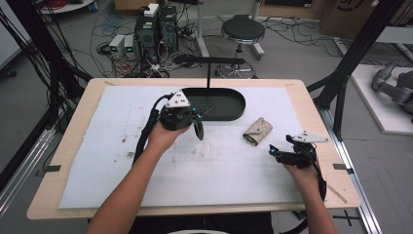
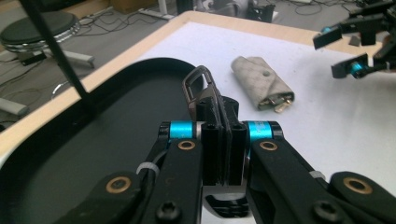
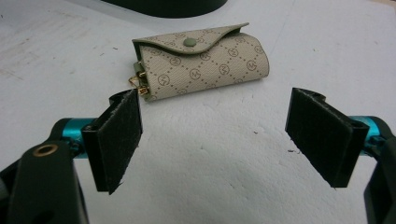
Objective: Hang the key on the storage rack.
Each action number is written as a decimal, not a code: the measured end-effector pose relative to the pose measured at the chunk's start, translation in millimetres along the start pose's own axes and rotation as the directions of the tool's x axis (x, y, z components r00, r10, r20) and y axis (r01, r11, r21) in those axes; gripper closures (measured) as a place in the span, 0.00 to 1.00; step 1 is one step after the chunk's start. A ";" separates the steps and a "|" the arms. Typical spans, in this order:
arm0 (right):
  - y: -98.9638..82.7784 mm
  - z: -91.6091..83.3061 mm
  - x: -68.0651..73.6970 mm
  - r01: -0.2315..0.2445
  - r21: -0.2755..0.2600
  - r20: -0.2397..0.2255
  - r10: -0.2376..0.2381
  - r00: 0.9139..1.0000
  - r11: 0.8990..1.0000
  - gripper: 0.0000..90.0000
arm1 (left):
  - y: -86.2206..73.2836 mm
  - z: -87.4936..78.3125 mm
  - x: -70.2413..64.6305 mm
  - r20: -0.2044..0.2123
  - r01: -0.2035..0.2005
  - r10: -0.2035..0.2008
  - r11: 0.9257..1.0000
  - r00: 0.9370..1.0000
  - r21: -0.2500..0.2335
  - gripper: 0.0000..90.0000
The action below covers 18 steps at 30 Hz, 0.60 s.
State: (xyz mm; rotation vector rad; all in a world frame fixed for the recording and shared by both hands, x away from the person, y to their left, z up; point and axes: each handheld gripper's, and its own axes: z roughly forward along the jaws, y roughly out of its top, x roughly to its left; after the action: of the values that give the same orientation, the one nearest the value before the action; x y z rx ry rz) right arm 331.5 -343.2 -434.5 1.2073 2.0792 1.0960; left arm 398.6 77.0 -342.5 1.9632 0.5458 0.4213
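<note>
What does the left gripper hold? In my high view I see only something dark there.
Observer: The left gripper is shut on a dark metal clip, near the rim of the black tray.
Operator: Is the right gripper open?
Observer: Yes. The right gripper is open, its fingers touch nothing, and the beige pouch lies ahead on the white mat.
Operator: Is the pouch closed?
Observer: Its flap is snapped shut; gold hooks stick out at one end.

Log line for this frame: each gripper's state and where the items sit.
left gripper: shut on metal clip, at black tray edge | right gripper: open, empty, facing key pouch | key pouch: on white mat, snapped shut
</note>
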 end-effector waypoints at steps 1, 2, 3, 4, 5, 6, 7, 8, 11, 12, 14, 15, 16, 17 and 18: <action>0.1 0.2 -0.1 0.003 -0.001 0.000 -0.003 1.000 1.000 0.21 | 1.7 -1.1 2.2 -0.003 0.000 0.000 1.000 1.000 -0.002 0.98; 0.1 0.2 -0.1 0.003 -0.001 0.000 -0.003 1.000 1.000 0.21 | 3.9 -2.4 5.0 -0.007 0.008 -0.008 1.000 1.000 -0.009 0.98; 0.2 0.2 0.1 0.002 -0.001 0.000 -0.002 1.000 1.000 0.21 | 6.2 -4.2 8.6 -0.009 0.005 -0.005 1.000 1.000 -0.006 0.98; 0.0 0.3 -0.1 0.003 -0.001 -0.001 -0.003 1.000 1.000 0.21 | 8.3 -5.7 11.8 -0.016 0.007 -0.008 1.000 1.000 -0.007 0.98; 0.0 0.3 -0.1 0.003 -0.001 -0.001 -0.003 1.000 1.000 0.21 | 10.3 -7.2 15.4 -0.022 0.008 -0.008 1.000 1.000 -0.007 0.98; -0.2 0.2 -0.3 0.002 0.000 -0.003 -0.002 1.000 1.000 0.21 | 12.1 -8.7 19.0 -0.025 0.011 -0.012 1.000 1.000 -0.011 0.98; -0.3 0.2 -0.4 0.001 0.001 -0.002 -0.001 1.000 1.000 0.21 | 13.6 -10.0 22.9 -0.026 0.022 -0.023 1.000 0.999 -0.015 0.98; -0.4 0.1 -0.6 -0.002 0.001 -0.001 0.002 1.000 1.000 0.21 | 15.5 -11.2 26.8 -0.027 0.023 -0.023 1.000 0.999 -0.013 0.98; -0.8 -0.1 -1.2 -0.002 0.002 -0.003 0.002 1.000 1.000 0.21 | 22.2 -15.6 36.7 -0.051 0.022 -0.023 1.000 0.998 -0.017 0.98; -1.1 0.0 -1.3 -0.004 0.003 -0.003 0.004 1.000 1.000 0.21 | 24.6 -17.0 40.2 -0.052 0.023 -0.024 1.000 0.998 -0.019 0.98; -1.3 0.2 -1.4 -0.006 0.003 -0.003 0.006 1.000 1.000 0.21 | 29.8 -18.8 46.2 -0.076 0.019 -0.020 1.000 0.997 -0.019 0.98; -1.5 0.3 -1.8 -0.005 0.002 -0.003 0.005 1.000 1.000 0.21 | 32.1 -19.9 49.6 -0.085 0.018 -0.020 1.000 0.996 -0.021 0.98; -1.6 0.3 -1.8 -0.004 0.003 -0.003 0.004 1.000 1.000 0.21 | 34.9 -21.1 54.0 -0.092 0.021 -0.023 1.000 0.995 -0.023 0.98; -1.5 -0.2 -1.7 -0.007 0.002 -0.002 0.007 1.000 1.000 0.21 | 38.9 -21.9 60.1 -0.107 0.023 -0.025 0.999 0.994 -0.026 0.98; -1.4 -0.4 -1.7 -0.005 0.000 -0.001 0.005 1.000 1.000 0.21 | 38.9 -21.9 60.1 -0.107 0.023 -0.025 0.999 0.994 -0.026 0.98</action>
State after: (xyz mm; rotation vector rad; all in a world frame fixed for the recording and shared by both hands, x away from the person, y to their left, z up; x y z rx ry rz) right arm 331.4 -345.3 -435.4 1.2130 2.0780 1.0989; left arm 445.0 111.0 -294.8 1.9170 0.6289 0.5182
